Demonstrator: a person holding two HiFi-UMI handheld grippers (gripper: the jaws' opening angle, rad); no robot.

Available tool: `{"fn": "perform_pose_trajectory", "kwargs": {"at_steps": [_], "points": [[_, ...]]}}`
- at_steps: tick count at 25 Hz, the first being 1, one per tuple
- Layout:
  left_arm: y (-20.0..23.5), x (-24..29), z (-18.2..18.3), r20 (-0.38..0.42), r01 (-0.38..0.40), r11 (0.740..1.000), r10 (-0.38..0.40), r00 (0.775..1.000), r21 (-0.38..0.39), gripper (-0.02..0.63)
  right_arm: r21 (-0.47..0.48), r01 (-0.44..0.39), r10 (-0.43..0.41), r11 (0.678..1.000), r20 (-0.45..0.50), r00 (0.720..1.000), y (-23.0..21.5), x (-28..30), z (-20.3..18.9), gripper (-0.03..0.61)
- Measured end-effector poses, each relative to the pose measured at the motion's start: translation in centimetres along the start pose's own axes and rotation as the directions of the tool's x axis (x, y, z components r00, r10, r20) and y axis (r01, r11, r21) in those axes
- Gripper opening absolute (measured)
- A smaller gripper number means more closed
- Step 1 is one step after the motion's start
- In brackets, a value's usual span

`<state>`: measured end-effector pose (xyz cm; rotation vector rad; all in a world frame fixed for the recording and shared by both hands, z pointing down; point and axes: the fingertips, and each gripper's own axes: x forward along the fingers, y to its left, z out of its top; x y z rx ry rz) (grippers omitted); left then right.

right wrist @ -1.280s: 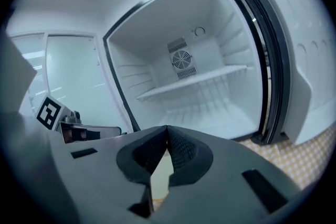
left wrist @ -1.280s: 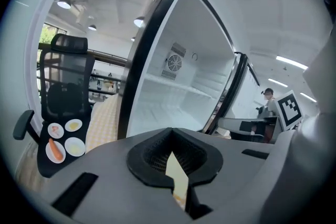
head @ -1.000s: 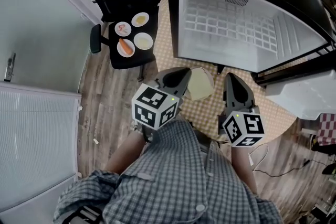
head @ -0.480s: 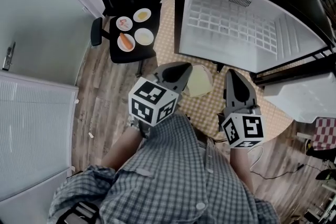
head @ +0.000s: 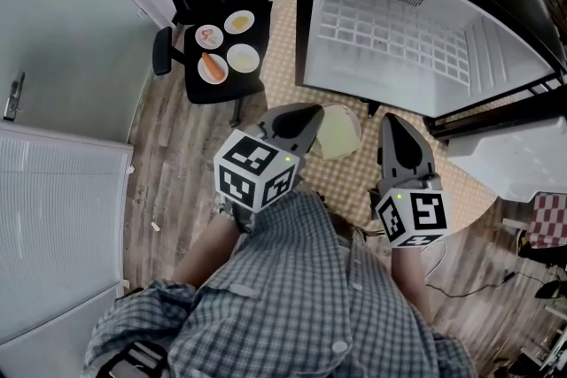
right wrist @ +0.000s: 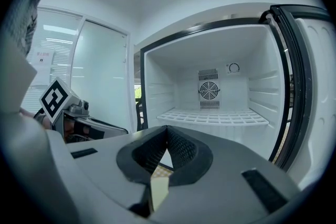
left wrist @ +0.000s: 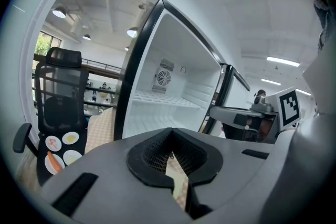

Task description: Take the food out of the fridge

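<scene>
The fridge stands open in front of me, its white inside and wire shelf bare. Food lies on several small plates on the seat of a black office chair left of the fridge; one holds an orange piece. The plates also show at lower left in the left gripper view. My left gripper and right gripper are held side by side before the fridge, both shut with nothing between the jaws. The fridge fills the left gripper view.
A pale yellow flat thing lies on the checked mat between the grippers. The fridge door swings out at the right. A white door with a handle and a wall close the left side. The floor is wood planks.
The head view has drifted a little, so the chair and fridge sit slightly higher. Both grippers hold nearly the same place and stay shut.
</scene>
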<state>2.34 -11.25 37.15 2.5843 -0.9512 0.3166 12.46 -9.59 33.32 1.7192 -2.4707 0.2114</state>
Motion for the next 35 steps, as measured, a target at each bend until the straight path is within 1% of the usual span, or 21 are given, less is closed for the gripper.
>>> {"fn": "perform_pose_trajectory", "kwargs": {"at_steps": [5, 13, 35], "points": [[0.0, -0.1, 0.0, 0.003, 0.0, 1.0, 0.0, 1.0, 0.003, 0.005, -0.044, -0.002, 0.002, 0.999, -0.003, 1.0, 0.5, 0.0, 0.0, 0.009], [0.1, 0.1, 0.0, -0.003, 0.001, 1.0, -0.001, 1.0, 0.001, 0.005, -0.016, 0.005, -0.005, 1.0, -0.014, 1.0, 0.1, 0.0, -0.5, 0.009], [0.5, 0.2, -0.3, -0.002, -0.011, 1.0, 0.011, 1.0, -0.013, 0.005, -0.02, 0.012, -0.013, 1.0, -0.029, 0.999, -0.4, 0.1, -1.0, 0.009]]}}
